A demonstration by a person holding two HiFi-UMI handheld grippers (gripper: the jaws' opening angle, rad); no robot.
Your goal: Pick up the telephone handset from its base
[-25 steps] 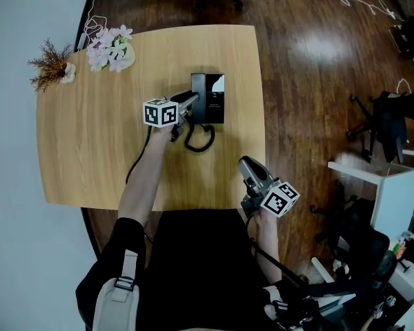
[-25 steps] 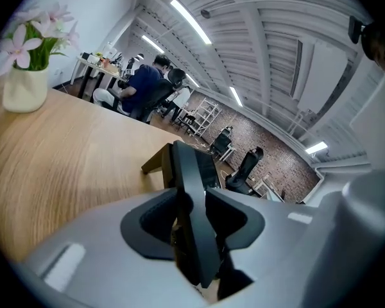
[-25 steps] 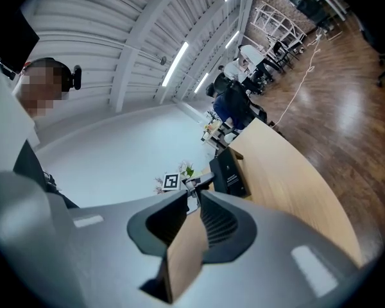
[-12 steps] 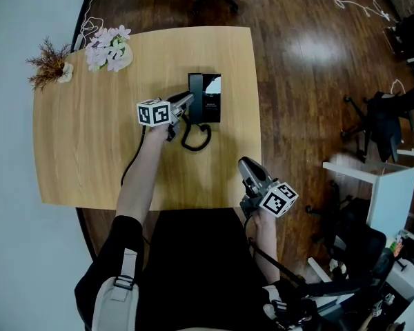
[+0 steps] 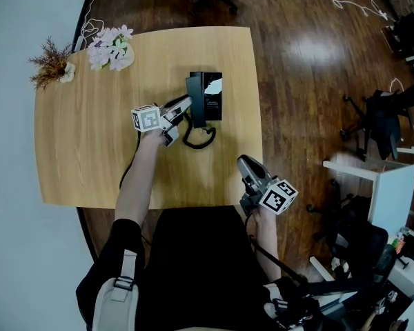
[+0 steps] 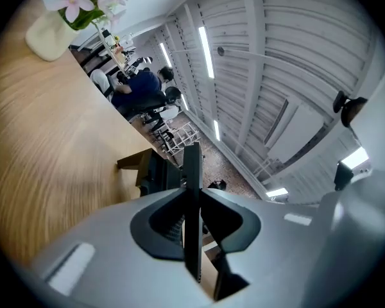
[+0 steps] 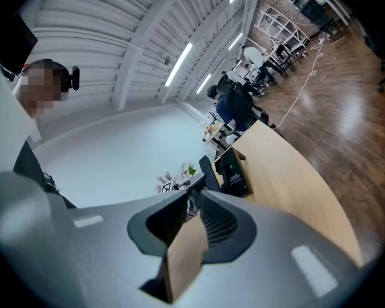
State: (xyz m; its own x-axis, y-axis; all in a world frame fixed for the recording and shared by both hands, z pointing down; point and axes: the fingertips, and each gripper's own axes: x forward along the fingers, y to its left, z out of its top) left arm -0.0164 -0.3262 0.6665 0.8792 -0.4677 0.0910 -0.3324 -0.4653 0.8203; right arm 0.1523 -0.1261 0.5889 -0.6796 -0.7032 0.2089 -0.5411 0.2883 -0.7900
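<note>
The black telephone base [image 5: 214, 96] sits on the wooden table [image 5: 90, 150], right of its middle. My left gripper [image 5: 188, 106] is shut on the black handset [image 5: 194, 99], which is tilted up off the base's left side. Its coiled cord [image 5: 200, 138] hangs to the table. In the left gripper view the handset [image 6: 192, 172] shows as a thin black bar pinched between the jaws of the left gripper [image 6: 191, 191], with the base [image 6: 147, 172] behind. My right gripper [image 5: 247, 169] hovers shut and empty at the table's near right edge; its own view shows the base [image 7: 236, 170].
A vase of pink flowers [image 5: 110, 47] and a dried sprig [image 5: 52, 64] stand at the table's far left corner. A black cable [image 5: 132, 164] runs under my left arm. An office chair [image 5: 386, 123] and a white cabinet [image 5: 393, 185] stand on the wood floor to the right.
The left gripper closed on the handset, then rolled and rose, tipping the handset up off the base. The right gripper stayed where it was.
</note>
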